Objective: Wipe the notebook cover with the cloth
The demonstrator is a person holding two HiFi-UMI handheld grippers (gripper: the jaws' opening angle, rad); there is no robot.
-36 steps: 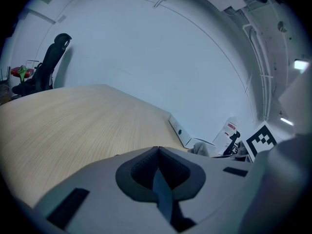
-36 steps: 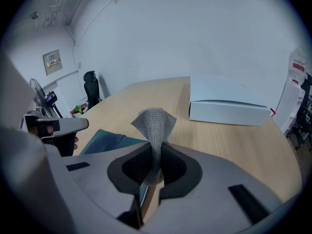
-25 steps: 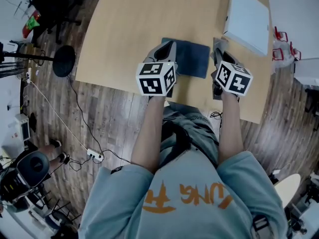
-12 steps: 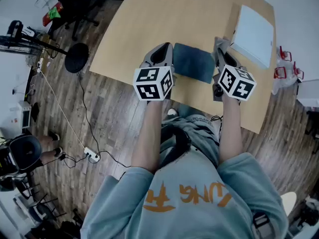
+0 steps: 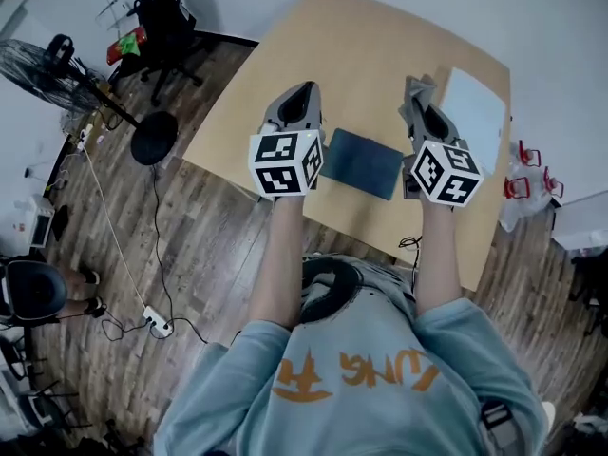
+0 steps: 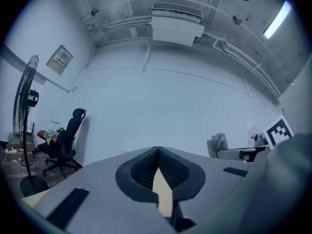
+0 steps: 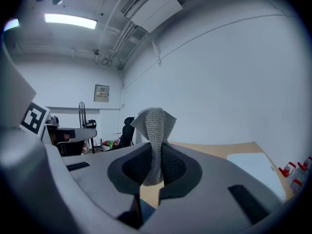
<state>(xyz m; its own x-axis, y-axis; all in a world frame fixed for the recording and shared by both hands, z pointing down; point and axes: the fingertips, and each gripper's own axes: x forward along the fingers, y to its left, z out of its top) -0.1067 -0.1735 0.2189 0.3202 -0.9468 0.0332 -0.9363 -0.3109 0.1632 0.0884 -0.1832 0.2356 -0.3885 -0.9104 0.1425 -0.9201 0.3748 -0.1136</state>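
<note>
On the tabletop point(image 5: 285, 74), near its front edge: dark blue notebook point(image 5: 361, 164), lying flat, cover up. It sits between the two grippers as seen from the head view, the left gripper's marker cube overlapping its left edge in the picture. No fingers on it.

Left gripper point(image 5: 302, 98): fingers pressed together, nothing between them. Its own view looks up along them at a pale wall, with only a sliver of tabletop showing through the gap lower down.

Right gripper point(image 5: 423, 117): fingers clamped on the grey knitted cloth point(image 5: 414, 90). In the right gripper view the cloth is pinched in a narrow fold between the pads and fans out above the fingertips, standing upright. The cloth is off to the right of the notebook, apart from it.

Right of the cloth, a white sheet point(image 5: 475, 112) lies flat on the tabletop, towards the far right corner.

Around the room: black office chair point(image 5: 166, 17) and fan point(image 5: 47, 65) left of the tabletop on a wooden floor point(image 5: 209, 255).
</note>
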